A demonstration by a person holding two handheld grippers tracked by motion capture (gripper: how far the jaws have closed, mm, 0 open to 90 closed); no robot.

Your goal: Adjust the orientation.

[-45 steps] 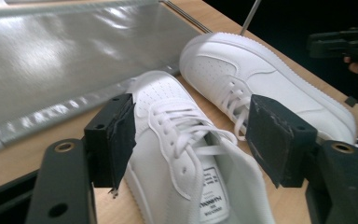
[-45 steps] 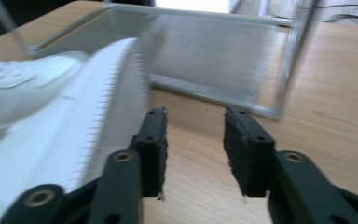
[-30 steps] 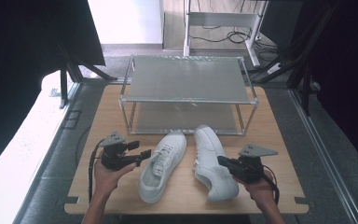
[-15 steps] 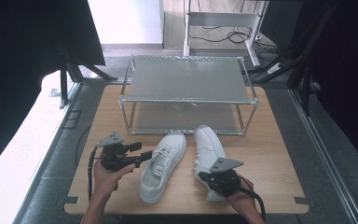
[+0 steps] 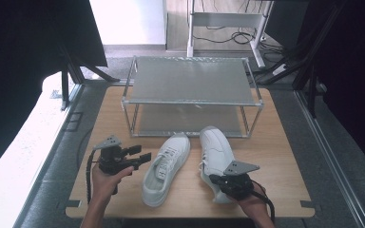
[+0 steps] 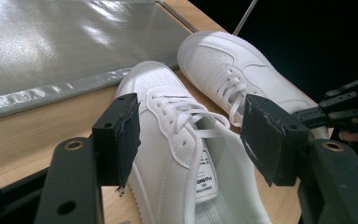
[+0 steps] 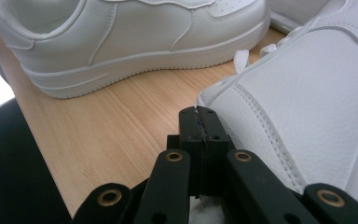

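A: Closing on the left sneaker (image 6: 182,154): what is the correct approach?

B: The left claw (image 5: 140,158) is spread, and its jaws have just been closing slightly with the sneaker's collar between them, untouched. Centre the pads (image 6: 121,140) over the collar before pinching. The right claw (image 7: 200,122) is pressed together, empty, its tip beside the heel of the right sneaker (image 5: 217,156).

A: Clearances?

B: Both sneakers lie mid-counter (image 5: 285,166), toes at 12 o'clock, just short of the wire shoe rack (image 5: 192,80). Open board lies at 3 and 9 o'clock. The counter's near edge sits close at 6 o'clock.
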